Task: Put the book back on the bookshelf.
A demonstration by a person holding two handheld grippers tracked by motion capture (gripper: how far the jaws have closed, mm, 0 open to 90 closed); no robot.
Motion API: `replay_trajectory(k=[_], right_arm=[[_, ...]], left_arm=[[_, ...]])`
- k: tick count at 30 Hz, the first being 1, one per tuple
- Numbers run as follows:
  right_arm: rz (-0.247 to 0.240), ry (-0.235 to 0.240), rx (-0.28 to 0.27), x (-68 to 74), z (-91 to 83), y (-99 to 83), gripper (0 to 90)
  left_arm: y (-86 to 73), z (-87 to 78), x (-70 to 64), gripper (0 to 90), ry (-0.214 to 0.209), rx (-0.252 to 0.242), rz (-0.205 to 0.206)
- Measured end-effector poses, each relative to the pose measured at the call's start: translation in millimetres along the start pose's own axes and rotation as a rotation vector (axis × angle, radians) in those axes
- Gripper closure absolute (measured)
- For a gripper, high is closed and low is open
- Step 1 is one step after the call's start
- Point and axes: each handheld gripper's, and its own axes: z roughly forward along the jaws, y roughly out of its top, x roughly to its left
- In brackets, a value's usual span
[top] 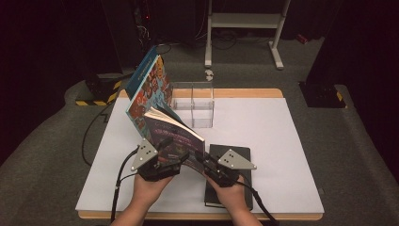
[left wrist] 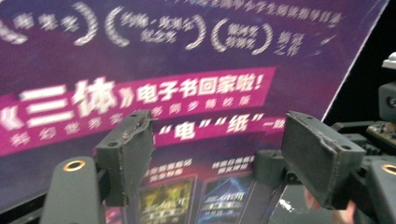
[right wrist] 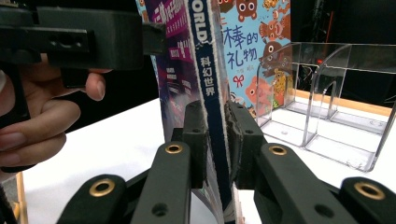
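Forearms enter at the bottom centre of the high view. Right gripper [right wrist: 215,140] is clamped on the spine edge of a purple magazine [top: 175,136], holding it upright at centre frame, presumably so it can be stood in the rack. Left gripper [left wrist: 219,154] has its jaws apart before the cover, seemingly placed to steady it. A black book [top: 234,155] lies flat beneath the right hand. Behind, a cartoon-covered book [top: 149,89] leans beside the clear acrylic organizer [top: 195,106] at upper centre on the white table [top: 263,127].

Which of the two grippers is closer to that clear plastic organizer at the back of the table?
The right gripper. It sits nearer the clear organizer, clamped on the purple magazine; the left gripper is farther to the left, open against the magazine's cover.
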Motion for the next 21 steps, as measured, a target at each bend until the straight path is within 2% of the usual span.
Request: replay_trajectory(k=[5,12,18,21], right_arm=[[0.01,0.002,0.001,0.6,-0.5,-0.8,77.9],[0.024,0.007,0.005,0.0,-1.8,-3.8,77.3],[0.032,0.007,0.028,-1.2,-2.6,-8.5,76.7],[0.021,0.01,0.033,-0.5,-3.0,-8.5,76.7]], left_arm=[[3.8,4.4,-7.3,19.3,-0.006,0.001,0.016],[7.4,7.5,-11.8,15.4,-0.027,0.004,-0.004],[7.6,10.3,-15.2,14.8,-0.019,0.001,-0.008],[7.9,11.4,-17.6,13.9,-0.007,0.005,-0.005]])
